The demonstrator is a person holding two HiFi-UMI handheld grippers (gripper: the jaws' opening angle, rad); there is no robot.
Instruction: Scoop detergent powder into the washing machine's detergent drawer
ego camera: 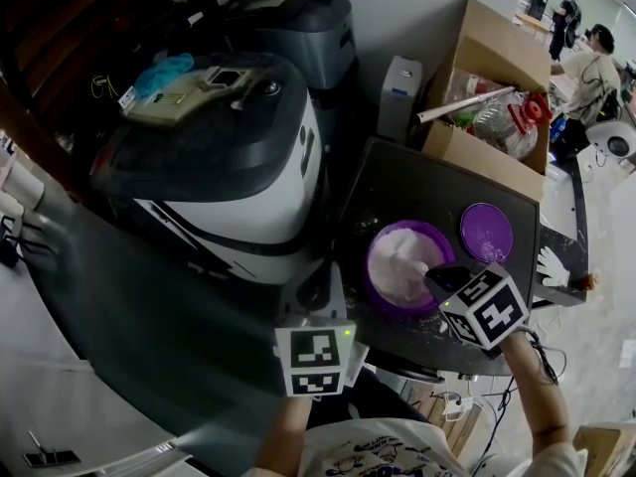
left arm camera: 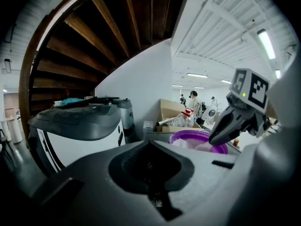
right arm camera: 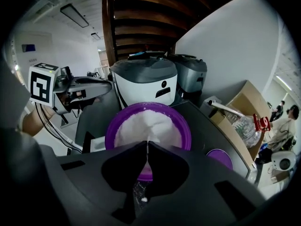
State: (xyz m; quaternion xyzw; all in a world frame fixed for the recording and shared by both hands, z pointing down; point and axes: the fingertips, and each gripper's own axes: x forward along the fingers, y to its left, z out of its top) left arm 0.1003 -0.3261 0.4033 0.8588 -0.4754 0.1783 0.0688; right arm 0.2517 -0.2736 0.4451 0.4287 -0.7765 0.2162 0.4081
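The right gripper (right arm camera: 147, 144) had its jaws pressed all but together, with only a hairline seam between them, and in that seam sat a thin clear strip (right arm camera: 146, 157) that ran back into the hollow behind the tips; what kind of thing it was could not be made out. The tips hung over the near edge of the purple bowl (right arm camera: 186, 132), angled down towards the detergent powder (right arm camera: 148, 124), a white heap that filled most of the bowl. Whether the tips touched the powder could not be told. The left gripper (left arm camera: 149, 144) had its jaws closed too, with nothing between them, and it was held just left of the bowl and off it, pointing towards the washing machine (ego camera: 229, 197). That machine, white with a dark domed top, stood to the left of the dark table (ego camera: 397, 182) that bore the bowl. A round purple lid (ego camera: 486, 232) lay flat on the table just right of the bowl, apart from it. Behind the table stood an open cardboard box (ego camera: 487, 147) with a clear bottle and other bits in it, and a second grey machine (ego camera: 303, 23) stood behind the washing machine against the wall. People (ego camera: 586, 63) stood well off in the far right corner.
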